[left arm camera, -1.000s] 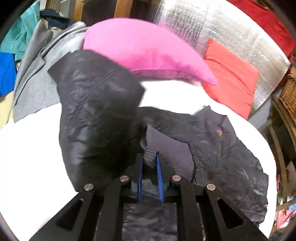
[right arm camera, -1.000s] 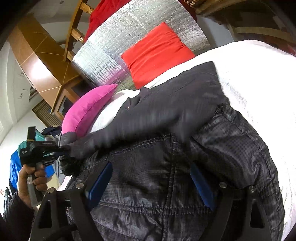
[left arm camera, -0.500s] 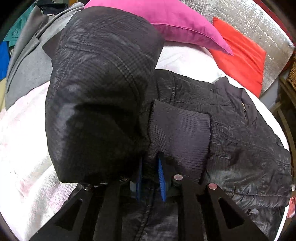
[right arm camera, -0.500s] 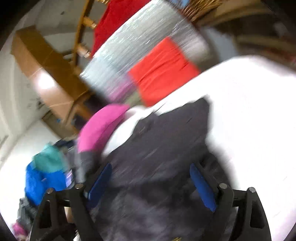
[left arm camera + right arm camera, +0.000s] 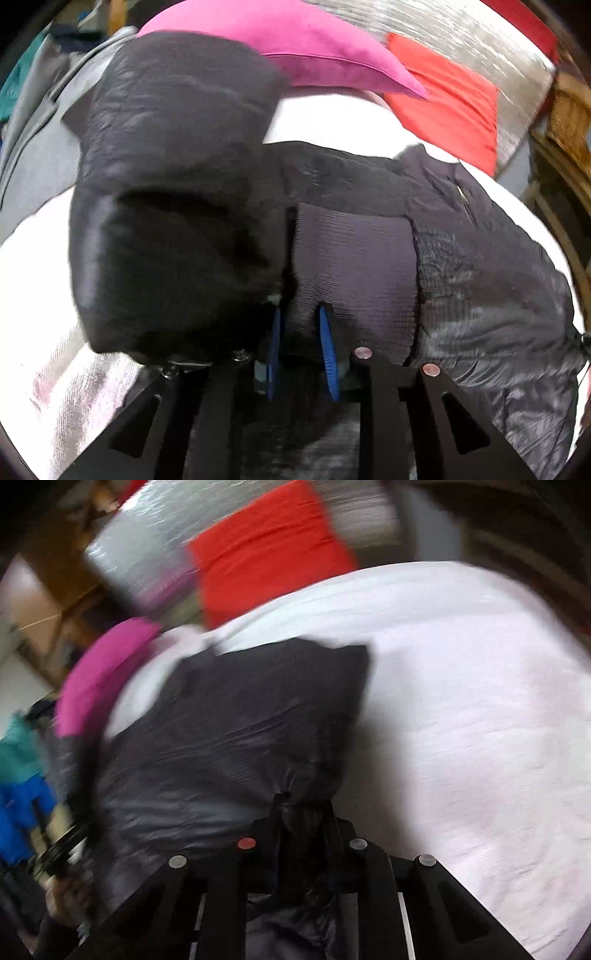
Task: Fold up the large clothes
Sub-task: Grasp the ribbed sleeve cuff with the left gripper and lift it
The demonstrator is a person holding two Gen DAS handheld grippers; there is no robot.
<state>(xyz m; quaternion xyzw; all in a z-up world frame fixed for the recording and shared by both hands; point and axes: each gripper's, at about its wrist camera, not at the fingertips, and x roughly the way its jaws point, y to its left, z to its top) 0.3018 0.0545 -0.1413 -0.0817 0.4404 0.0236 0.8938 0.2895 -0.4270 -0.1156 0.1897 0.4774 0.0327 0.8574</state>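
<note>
Underneath everything you have a white bed (image 5: 461, 701), its cover wrinkled, with a pink pillow (image 5: 295, 48) and a red cushion (image 5: 450, 103) at its far edge against a silver quilted panel (image 5: 443, 40). Grey cloth (image 5: 33, 147) lies along the bed's left edge, with teal and blue clothes (image 5: 18, 775) heaped past it. Wooden furniture (image 5: 565, 110) stands off the right edge.

Your black jacket (image 5: 480, 266) lies across the middle of the bed, collar toward the cushion. Your left gripper (image 5: 301, 328) has its blue fingers (image 5: 327, 339) narrow, pinching the ribbed cuff (image 5: 354, 266); the sleeve (image 5: 173, 192) bulges up and hides the left finger's outer side. Your right gripper (image 5: 301, 812) is closed tight on a bunched fold of the jacket near the bed's near edge, and the fabric covers its fingertips.

The right view is smeared by motion, so the room's left side is hard to read. Fabric below both grippers is cut off by the frame.
</note>
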